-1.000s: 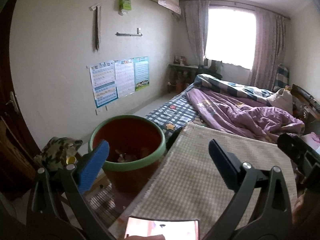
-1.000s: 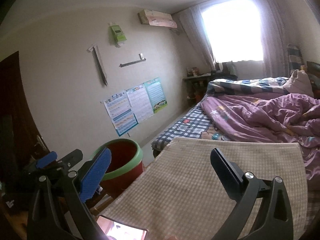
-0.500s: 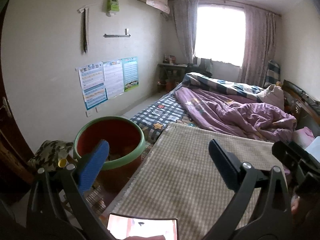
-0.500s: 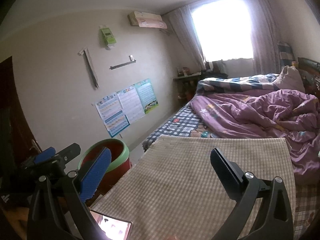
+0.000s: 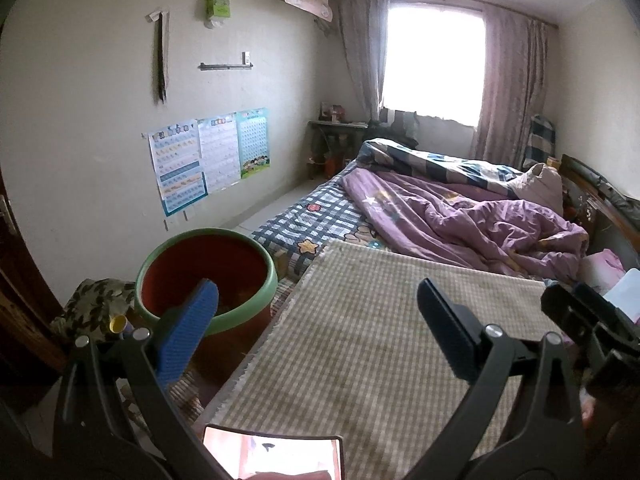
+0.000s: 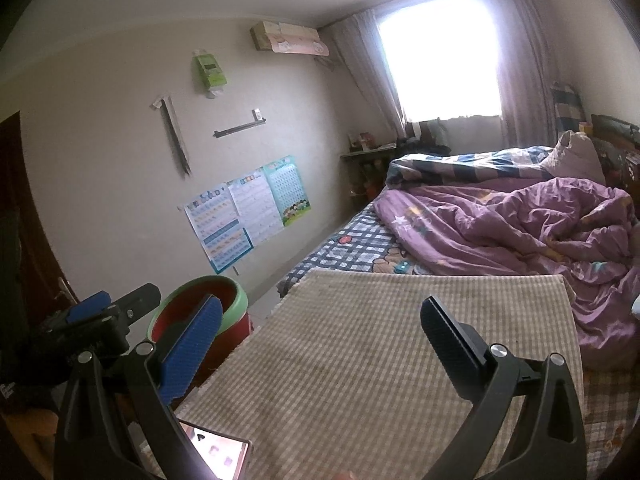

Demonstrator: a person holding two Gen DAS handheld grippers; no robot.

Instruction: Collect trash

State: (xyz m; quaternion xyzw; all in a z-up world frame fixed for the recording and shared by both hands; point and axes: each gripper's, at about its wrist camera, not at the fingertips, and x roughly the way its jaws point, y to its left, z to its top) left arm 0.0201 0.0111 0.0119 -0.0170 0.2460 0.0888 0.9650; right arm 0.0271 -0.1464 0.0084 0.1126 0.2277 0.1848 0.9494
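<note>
The trash bin (image 5: pixel 206 276), a red bucket with a green rim, stands on the floor ahead and to the left of my left gripper (image 5: pixel 316 324), just beside the left edge of the checked mat (image 5: pixel 384 344); its blue left finger (image 5: pixel 188 336) overlaps the bin's mouth in my view. I can make out some small bits at the bottom of the bin, but not what they are. My left gripper hangs over the mat with its jaws spread wide and nothing between them. My right gripper (image 6: pixel 320 348) is the same, wide apart and empty above the mat, with the bin further off to its left. A phone (image 5: pixel 276 456) with a lit screen lies on the mat's near edge, under and between my left fingers. Ahead of both tongs, past the mat, a purple quilt (image 5: pixel 472 220) is bunched on the plaid bedsheet (image 5: pixel 316 224). To the left, posters (image 5: pixel 208 156) hang on the wall, and a curtained window (image 5: pixel 432 68) glows straight ahead. A camouflage cloth (image 5: pixel 94 308) sits left of the bin.
</note>
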